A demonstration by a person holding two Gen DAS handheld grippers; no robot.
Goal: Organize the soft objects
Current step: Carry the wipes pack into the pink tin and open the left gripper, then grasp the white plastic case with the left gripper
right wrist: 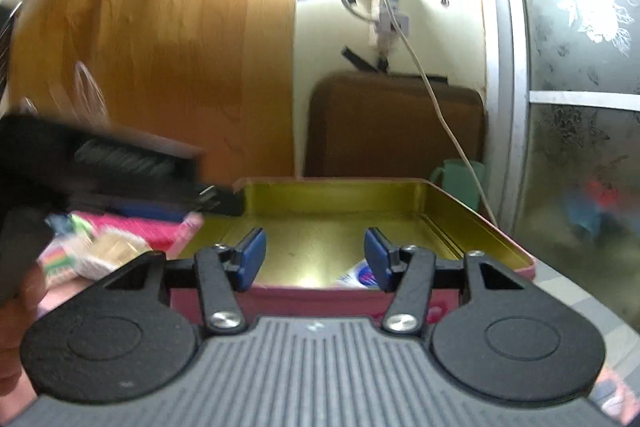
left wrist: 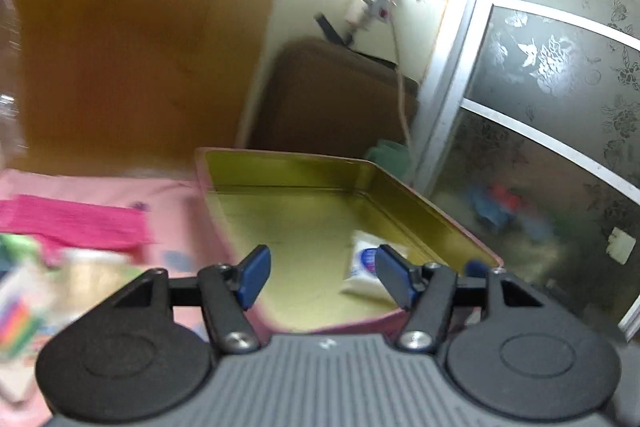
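Note:
A pink tin with a gold inside (left wrist: 296,187) (right wrist: 332,203) stands open ahead of both grippers. A white soft pack with a blue mark (left wrist: 362,269) (right wrist: 358,275) lies in its near right corner. My left gripper (left wrist: 320,275) is open and empty above the tin's near edge. My right gripper (right wrist: 314,259) is open and empty just before the tin's near wall. A bright pink folded cloth (left wrist: 76,223) (right wrist: 136,225) and blurred soft packs (left wrist: 80,275) (right wrist: 96,255) lie to the left on a pale pink cover.
The left gripper's black body (right wrist: 100,163) reaches in from the left in the right wrist view. A wooden board (left wrist: 140,39), a brown case (right wrist: 396,127), a hanging cable (right wrist: 440,115), a green cup (right wrist: 460,179) and a patterned glass door (left wrist: 560,87) stand behind the tin.

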